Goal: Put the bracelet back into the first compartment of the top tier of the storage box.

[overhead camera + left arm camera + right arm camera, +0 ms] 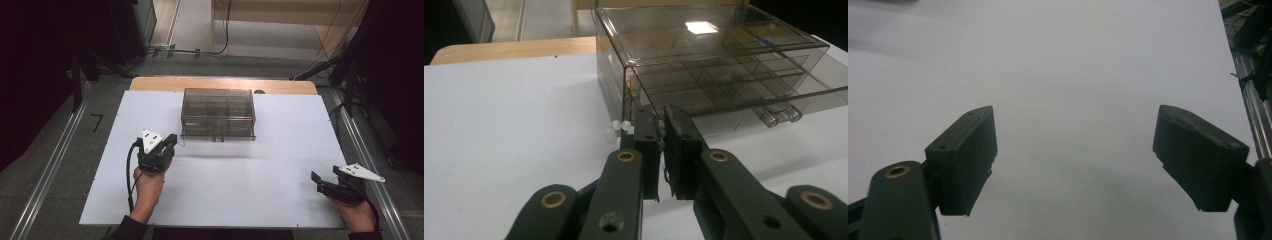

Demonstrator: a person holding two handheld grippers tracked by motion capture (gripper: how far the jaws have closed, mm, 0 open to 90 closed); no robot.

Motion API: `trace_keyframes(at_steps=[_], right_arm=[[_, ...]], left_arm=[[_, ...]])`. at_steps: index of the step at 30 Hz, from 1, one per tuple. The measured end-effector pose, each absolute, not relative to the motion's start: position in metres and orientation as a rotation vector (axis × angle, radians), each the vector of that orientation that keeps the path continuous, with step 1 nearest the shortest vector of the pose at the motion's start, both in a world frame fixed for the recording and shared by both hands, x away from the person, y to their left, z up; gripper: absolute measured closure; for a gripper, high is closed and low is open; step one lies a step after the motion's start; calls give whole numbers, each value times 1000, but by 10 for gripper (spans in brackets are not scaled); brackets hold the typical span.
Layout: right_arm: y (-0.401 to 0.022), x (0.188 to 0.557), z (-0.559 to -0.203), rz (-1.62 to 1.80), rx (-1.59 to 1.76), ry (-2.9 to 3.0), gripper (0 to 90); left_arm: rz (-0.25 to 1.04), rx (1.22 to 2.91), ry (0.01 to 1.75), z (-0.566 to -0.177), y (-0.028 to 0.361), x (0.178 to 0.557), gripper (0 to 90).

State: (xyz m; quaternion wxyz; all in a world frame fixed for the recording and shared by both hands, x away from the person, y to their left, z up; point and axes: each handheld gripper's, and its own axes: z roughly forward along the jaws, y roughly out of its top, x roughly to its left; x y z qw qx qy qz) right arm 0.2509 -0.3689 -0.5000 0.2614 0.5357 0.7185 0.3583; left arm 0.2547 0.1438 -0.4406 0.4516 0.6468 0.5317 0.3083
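The high view shows a white board (280, 165) lying on a wooden table (220, 83), with a smoky clear plastic box (218, 114) of many compartments standing toward the far middle of the board. The left gripper (172, 142) sits just off the box's near left corner, held from below by the person's left hand (148, 187), its cable looping down beside the wrist. In the left gripper view its two black jaws are drawn nearly together, with only a thin slit between the pads, and a short string of small white beads (616, 131) lies at their tips; part of it seems to run into the slit, though whether the pads pinch it cannot be told for sure. The beads rest on the board right by the box's front corner. The right gripper (325, 175) is well apart, near the board's right edge, held by the right hand (357, 215). In the right gripper view its jaws stand wide apart over bare white board with nothing between them.
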Motion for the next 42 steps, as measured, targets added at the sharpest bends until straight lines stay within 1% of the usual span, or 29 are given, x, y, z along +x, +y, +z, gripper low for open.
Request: trace_keyframes(at_steps=[42], right_arm=[[-369, 252, -501, 963, 1446, 1954, 166]], left_arm=[[767, 1552, 1283, -425, 137, 269, 854]])
